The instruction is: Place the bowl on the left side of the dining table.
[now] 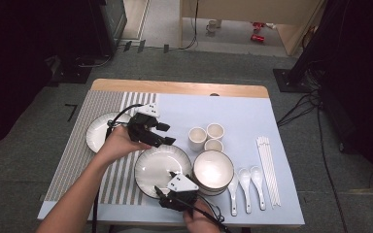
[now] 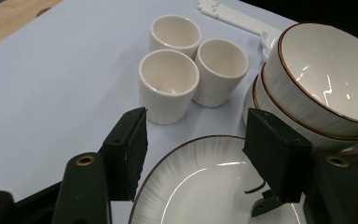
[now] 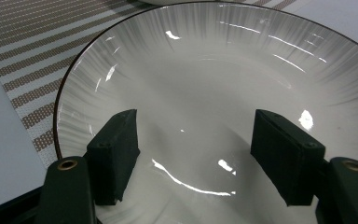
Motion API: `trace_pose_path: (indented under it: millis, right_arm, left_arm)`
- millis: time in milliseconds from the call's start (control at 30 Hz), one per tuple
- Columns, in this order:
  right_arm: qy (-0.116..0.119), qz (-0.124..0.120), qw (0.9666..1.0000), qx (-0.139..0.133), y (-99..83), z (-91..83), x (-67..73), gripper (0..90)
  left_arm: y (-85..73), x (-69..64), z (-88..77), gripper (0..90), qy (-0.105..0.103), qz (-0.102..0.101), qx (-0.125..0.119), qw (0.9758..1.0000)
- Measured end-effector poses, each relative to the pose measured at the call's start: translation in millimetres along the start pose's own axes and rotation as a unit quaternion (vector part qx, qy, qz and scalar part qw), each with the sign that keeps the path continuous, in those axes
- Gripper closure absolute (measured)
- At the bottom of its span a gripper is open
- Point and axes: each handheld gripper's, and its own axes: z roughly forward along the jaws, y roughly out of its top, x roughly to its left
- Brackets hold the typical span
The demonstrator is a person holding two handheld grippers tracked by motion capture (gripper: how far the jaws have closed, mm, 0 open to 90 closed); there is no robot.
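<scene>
A white plate with a dark rim (image 1: 156, 162) lies near the table's front, half on the striped mat. My left gripper (image 1: 167, 134) hovers over the plate's far edge, pointing toward the cups. In the left gripper view its jaws (image 2: 193, 149) stand open and empty above the plate's rim (image 2: 191, 142). My right gripper (image 1: 165, 183) comes in from the near side. In the right gripper view it (image 3: 196, 149) is open over the plate's glossy hollow (image 3: 205, 70), holding nothing.
Three cream cups (image 1: 209, 137) stand right of the left gripper (image 2: 168, 81). Stacked bowls (image 1: 213, 170) sit against the plate's right side (image 2: 317, 79). Three spoons (image 1: 245, 183) and white sticks (image 1: 268, 167) lie farther right. A second plate (image 1: 97, 132) rests on the striped mat (image 1: 85, 145).
</scene>
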Motion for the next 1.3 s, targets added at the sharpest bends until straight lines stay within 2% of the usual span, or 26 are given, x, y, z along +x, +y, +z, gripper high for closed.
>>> trace_pose_path:
  millis: [400,733,967,1067,1300]
  right_arm:
    - [-0.001,-0.001,1.0000,0.000,0.0,0.0,0.1,31.9]
    - [-0.002,-0.002,1.0000,0.000,0.0,0.0,0.2,31.9]
    - [-0.002,-0.002,1.0000,0.000,0.0,0.1,0.2,31.8]
    - [-0.001,-0.002,1.0000,0.000,0.0,0.1,0.1,31.8]
    - [-0.001,-0.002,1.0000,0.000,0.0,0.1,0.0,31.8]
  left_arm:
    - [3.3,-3.1,6.9,41.3,-0.024,-0.015,-0.016,0.9995]
    - [8.4,-10.4,18.9,40.7,-0.029,-0.005,-0.003,0.9996]
    - [10.7,-12.4,21.9,41.0,-0.036,-0.009,-0.007,0.9993]
    - [11.8,-14.3,25.8,42.1,-0.041,-0.006,-0.002,0.9991]
    - [14.5,-18.1,30.1,42.0,-0.047,0.000,-0.007,0.9989]
